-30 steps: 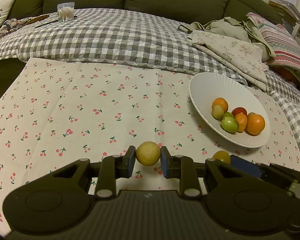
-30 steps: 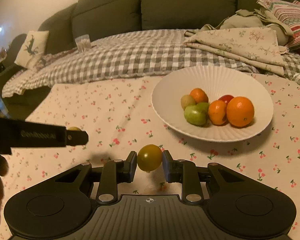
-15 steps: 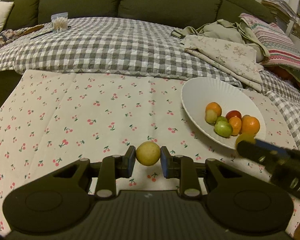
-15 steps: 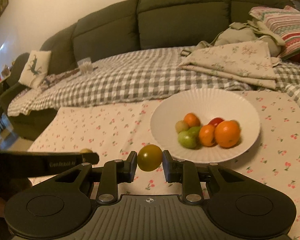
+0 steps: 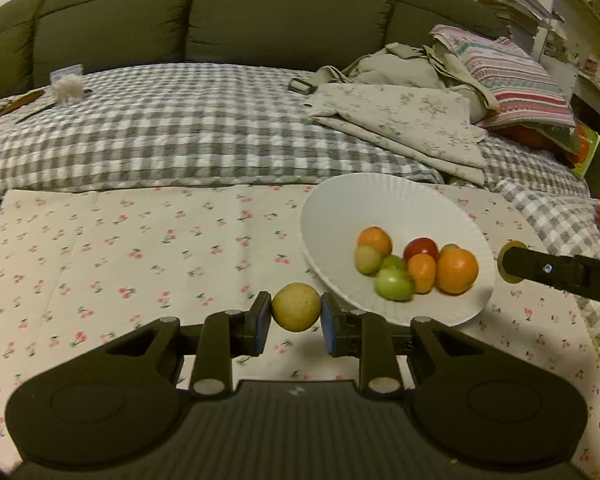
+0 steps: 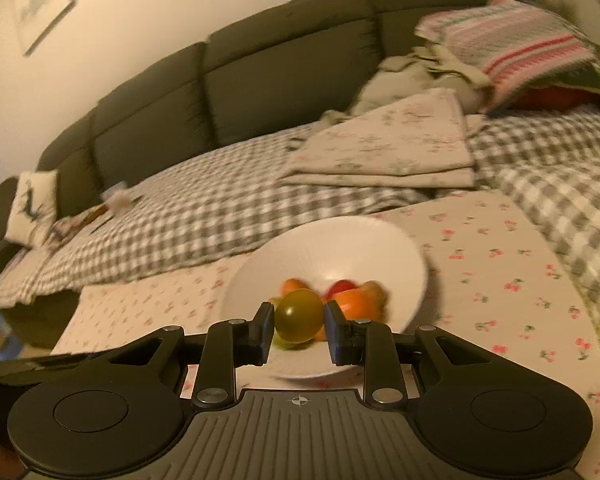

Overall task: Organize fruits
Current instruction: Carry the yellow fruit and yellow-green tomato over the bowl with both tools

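Left wrist view: the left tongs (image 5: 296, 318) are clamped on a yellow fruit (image 5: 296, 306), held above the cherry-print cloth (image 5: 140, 264) just beside the near-left rim of the bowl (image 5: 380, 204). The bowl is white and ribbed and holds a clustered heap: two orange fruits, a small orange one, a red one, two green ones and a pale one; those at the back are partly hidden by those in front. At the right edge the right tongs (image 5: 510, 262) enter as a dark bar, cut off by the frame, with only a thin yellow rim of their fruit showing behind the tip. Right wrist view: motion blur softens everything. The right tongs (image 6: 299, 326) are clamped on an olive fruit (image 6: 299, 316), held in front of the bowl (image 6: 340, 248), so it covers most of the heap; only blurred orange and red patches show around it. A dark bar at the lower left is too blurred and cut off to identify. Behind the cloth lie a checked blanket (image 5: 180, 120), folded linen (image 5: 400, 116) and a green sofa (image 5: 260, 12).
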Demonstrator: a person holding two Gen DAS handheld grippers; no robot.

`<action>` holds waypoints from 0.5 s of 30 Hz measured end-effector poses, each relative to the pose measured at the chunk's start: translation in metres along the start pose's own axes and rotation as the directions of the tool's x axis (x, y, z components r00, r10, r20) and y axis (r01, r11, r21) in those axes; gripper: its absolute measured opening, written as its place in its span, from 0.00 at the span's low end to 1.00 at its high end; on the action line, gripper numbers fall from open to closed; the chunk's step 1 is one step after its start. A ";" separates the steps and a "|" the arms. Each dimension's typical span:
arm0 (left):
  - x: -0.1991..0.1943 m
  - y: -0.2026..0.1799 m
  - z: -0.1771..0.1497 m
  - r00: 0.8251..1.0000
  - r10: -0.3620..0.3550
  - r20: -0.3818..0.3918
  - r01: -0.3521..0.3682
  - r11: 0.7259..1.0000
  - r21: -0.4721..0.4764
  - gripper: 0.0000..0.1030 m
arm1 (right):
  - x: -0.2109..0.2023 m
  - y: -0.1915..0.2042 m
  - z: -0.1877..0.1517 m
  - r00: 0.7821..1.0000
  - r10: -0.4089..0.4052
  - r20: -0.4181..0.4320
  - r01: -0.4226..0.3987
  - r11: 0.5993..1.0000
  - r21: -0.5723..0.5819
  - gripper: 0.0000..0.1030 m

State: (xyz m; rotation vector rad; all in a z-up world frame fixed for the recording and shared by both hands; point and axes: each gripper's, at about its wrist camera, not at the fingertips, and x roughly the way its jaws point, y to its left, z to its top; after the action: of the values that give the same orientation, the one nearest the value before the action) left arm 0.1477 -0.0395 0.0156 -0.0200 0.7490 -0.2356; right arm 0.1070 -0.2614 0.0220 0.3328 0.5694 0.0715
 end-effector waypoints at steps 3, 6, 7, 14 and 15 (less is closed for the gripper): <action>0.010 -0.007 0.005 1.000 -0.024 0.006 0.024 1.000 0.004 0.24 | 0.004 -0.013 0.003 1.000 -0.029 -0.004 0.030 0.999 0.032 0.25; 0.018 -0.015 0.009 0.999 -0.047 0.019 0.047 0.999 0.012 0.24 | 0.010 -0.023 0.006 0.999 -0.035 -0.011 0.035 0.997 0.065 0.25; 0.022 -0.018 0.011 0.998 -0.057 0.019 0.056 0.998 0.017 0.24 | 0.012 -0.027 0.007 0.999 -0.036 -0.015 0.037 0.997 0.073 0.25; 0.045 -0.033 0.024 0.995 -0.101 0.025 0.100 0.995 0.023 0.24 | 0.030 -0.045 0.016 0.998 -0.056 -0.027 0.058 0.995 0.086 0.25; 0.048 -0.035 0.027 0.994 -0.108 0.028 0.107 0.994 0.026 0.24 | 0.032 -0.047 0.018 0.998 -0.056 -0.029 0.058 0.994 0.092 0.25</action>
State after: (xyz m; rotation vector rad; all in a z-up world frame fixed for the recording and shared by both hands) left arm 0.1931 -0.0860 0.0065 -0.0408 0.7171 -0.3468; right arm 0.1428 -0.3061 0.0040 0.4064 0.6094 -0.0057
